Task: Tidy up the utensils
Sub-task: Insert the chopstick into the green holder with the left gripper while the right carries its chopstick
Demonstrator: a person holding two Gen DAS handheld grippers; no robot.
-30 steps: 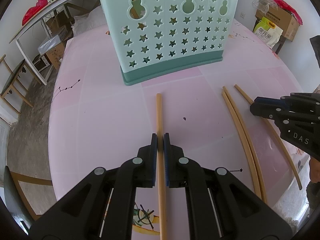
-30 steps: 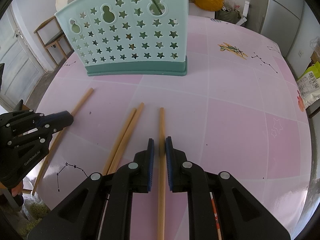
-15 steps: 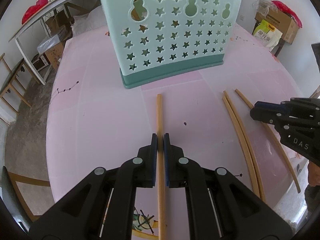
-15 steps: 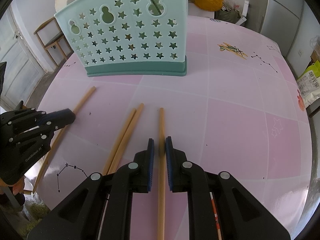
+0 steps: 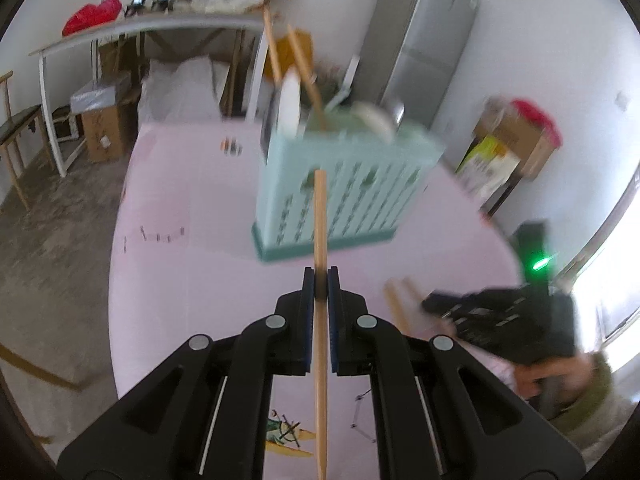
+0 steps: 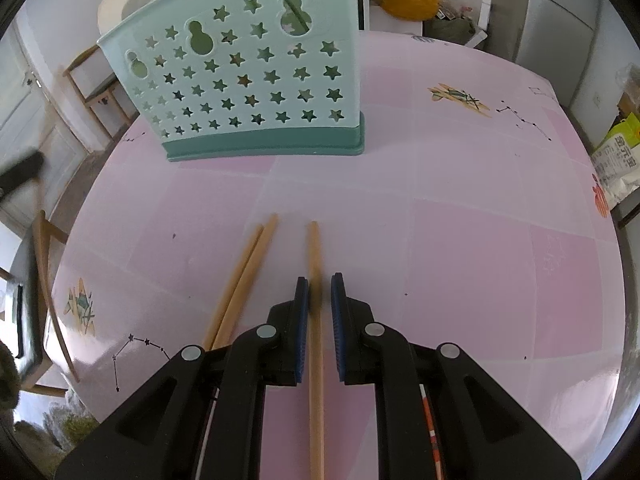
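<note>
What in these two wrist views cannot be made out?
- Left wrist view: motion blur smears the holder star holes and the right claw.
- Right wrist view: the held chopstick runs off the bottom edge; the holder wall hides its contents.

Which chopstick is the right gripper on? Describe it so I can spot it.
On the pink table, in front of the mint star-cutout holder, three chopsticks remain. It's the lone one on the right, clamped in the right gripper, apart from the touching pair.
</note>
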